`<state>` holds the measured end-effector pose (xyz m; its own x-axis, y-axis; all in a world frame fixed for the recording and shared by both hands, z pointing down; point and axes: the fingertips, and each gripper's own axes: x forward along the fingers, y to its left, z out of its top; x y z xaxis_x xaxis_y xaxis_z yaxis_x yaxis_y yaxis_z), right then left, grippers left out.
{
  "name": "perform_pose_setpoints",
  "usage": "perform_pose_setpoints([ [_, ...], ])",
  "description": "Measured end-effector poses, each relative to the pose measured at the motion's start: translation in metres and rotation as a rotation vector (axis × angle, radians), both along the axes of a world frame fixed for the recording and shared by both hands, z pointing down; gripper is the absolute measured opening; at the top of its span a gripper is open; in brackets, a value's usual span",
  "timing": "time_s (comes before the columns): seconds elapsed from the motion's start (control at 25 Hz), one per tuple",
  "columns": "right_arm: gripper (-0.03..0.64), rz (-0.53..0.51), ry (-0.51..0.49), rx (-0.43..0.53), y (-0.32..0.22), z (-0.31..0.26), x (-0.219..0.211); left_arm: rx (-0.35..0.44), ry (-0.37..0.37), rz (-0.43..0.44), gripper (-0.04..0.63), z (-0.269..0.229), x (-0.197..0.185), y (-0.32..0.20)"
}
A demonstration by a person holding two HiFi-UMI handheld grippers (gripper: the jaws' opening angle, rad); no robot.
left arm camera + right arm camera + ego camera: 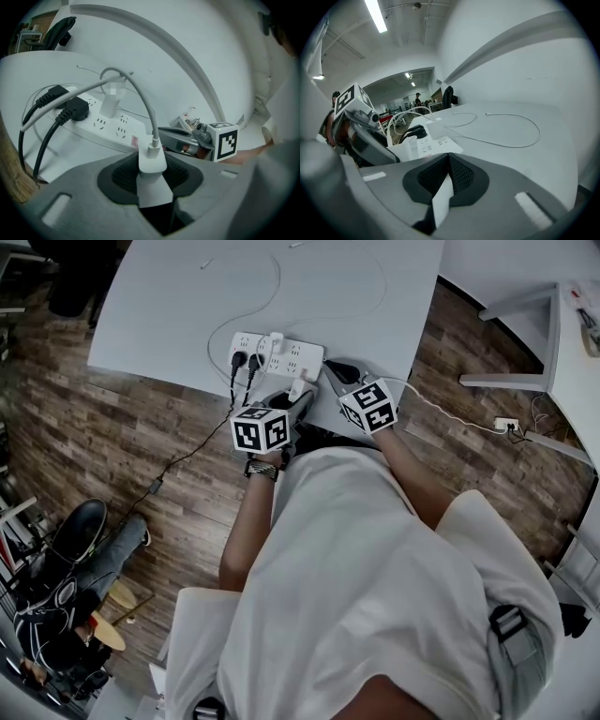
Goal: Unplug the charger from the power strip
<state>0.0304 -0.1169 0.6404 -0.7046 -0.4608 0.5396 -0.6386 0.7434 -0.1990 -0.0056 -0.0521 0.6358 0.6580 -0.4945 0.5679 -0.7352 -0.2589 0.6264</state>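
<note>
Charger (152, 161), a small white block, sits clamped between the fingers of the left gripper (152, 187), which are set narrow around its body. It is clear of the power strip (108, 126) and hangs just in front of the strip's near edge. Its white cable (140, 93) rises from its top and arches back over the strip. The strip lies flat on the pale worktop (169, 306), with two black plugs (246, 360) in its left end and a second white adapter (276, 341) standing in it. The right gripper (445, 183) hangs just beside the strip's right end, near the left gripper, its fingers closed together with nothing between them. Whether it touches the strip cannot be told. A loose cable (511, 136) curls on the worktop beyond the strip.
</note>
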Motion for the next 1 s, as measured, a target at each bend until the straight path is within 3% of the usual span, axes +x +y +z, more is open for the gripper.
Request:
perform_pose_setpoints([
  [0.28,0.003,0.0,-0.002,0.001,0.002,-0.004,-0.001,-0.014,0.009,-0.033,0.149,0.008,-0.003,0.001],
  [0.64,0.003,0.001,0.001,-0.003,0.006,-0.006,0.002,0.025,-0.17,-0.078,0.201,0.013,-0.028,-0.004],
  [1.0,0.003,0.004,0.0,-0.004,0.008,-0.009,-0.002,0.046,-0.218,-0.136,0.292,0.012,-0.05,-0.004],
])
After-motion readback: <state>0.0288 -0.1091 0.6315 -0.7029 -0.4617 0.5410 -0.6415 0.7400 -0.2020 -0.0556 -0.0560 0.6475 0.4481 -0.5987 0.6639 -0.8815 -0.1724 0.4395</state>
